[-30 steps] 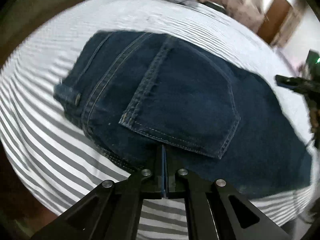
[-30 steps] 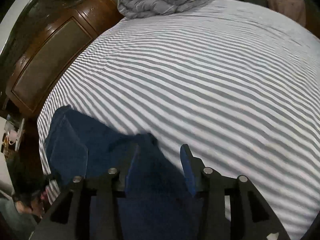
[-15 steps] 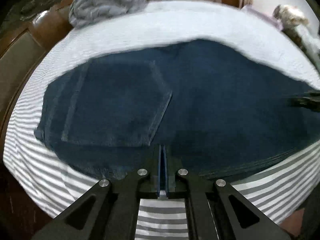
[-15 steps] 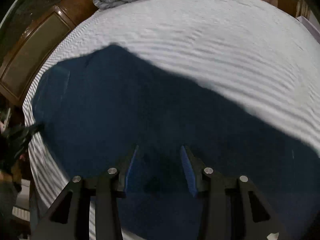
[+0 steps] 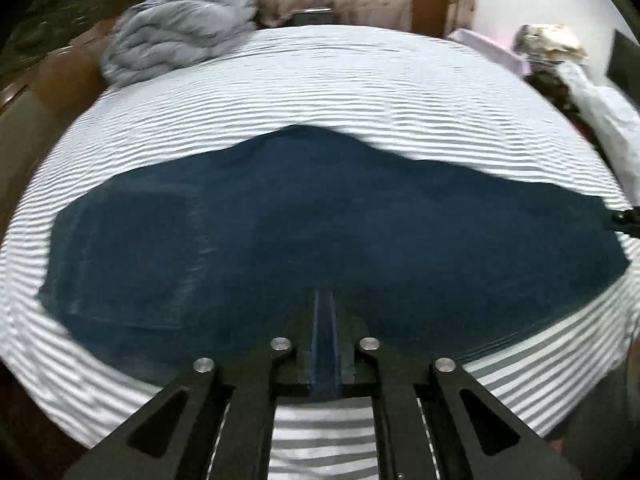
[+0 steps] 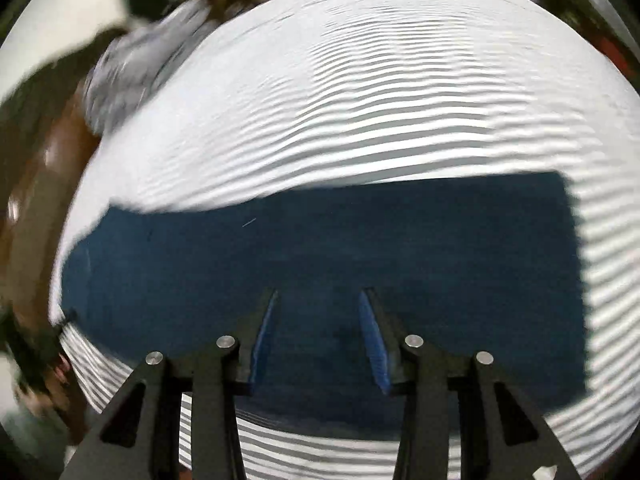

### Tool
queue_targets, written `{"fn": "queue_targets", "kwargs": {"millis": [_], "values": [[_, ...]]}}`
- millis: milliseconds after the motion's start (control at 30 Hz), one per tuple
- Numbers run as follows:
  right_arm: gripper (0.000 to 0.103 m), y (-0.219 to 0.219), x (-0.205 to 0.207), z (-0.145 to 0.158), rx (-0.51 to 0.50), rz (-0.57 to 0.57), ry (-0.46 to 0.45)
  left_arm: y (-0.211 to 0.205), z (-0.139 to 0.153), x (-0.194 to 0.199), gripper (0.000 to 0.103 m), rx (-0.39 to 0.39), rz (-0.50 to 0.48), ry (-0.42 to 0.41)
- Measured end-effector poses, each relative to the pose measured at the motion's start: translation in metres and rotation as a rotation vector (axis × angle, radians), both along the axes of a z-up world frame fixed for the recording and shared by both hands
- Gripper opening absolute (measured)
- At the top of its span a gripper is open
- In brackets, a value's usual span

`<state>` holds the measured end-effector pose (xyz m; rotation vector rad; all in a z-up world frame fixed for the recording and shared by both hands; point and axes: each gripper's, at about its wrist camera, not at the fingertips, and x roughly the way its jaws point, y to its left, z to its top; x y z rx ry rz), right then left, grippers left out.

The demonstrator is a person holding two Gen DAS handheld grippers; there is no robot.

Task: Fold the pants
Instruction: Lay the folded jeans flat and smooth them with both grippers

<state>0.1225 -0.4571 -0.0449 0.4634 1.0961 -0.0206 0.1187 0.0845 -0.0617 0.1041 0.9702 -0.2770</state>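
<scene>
Dark blue denim pants (image 5: pixel 320 236) lie flat across a striped bed, folded lengthwise; a back pocket is faintly visible at the left. In the right wrist view the pants (image 6: pixel 320 264) stretch left to right with the leg hems at the right end. My left gripper (image 5: pixel 325 300) hovers at the pants' near edge, its blue pads a narrow slit apart with nothing between them. My right gripper (image 6: pixel 318 300) is open and empty above the legs; its tip shows at the right edge of the left wrist view (image 5: pixel 626 222). Both views are motion-blurred.
The bed has a grey and white striped sheet (image 5: pixel 360 80). A crumpled grey duvet (image 5: pixel 176 36) lies at the far left corner by the brown wooden headboard (image 5: pixel 60 80). Cluttered items (image 5: pixel 552 52) stand beyond the bed's right side.
Both grippers pulled back and up from the pants, so more of the pants and bed shows. The right gripper stays open. The left pads have parted slightly.
</scene>
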Motion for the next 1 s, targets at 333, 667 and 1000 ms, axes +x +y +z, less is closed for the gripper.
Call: {"fn": "queue_targets", "kwargs": {"millis": [333,667,1000], "values": [[0.045,-0.152,-0.065,-0.01,0.108,-0.225,0.044,-0.134,-0.012,-0.001,0.011,-0.031,-0.218,0.049],[0.044,-0.184,-0.082,-0.071,0.361,-0.19,0.022,-0.176,-0.046,0.007,0.011,0.012,-0.208,0.147],[0.043,-0.189,-0.08,-0.1,0.574,-0.036,-0.039,-0.181,-0.057,0.001,0.012,0.045,-0.177,0.141]]}}
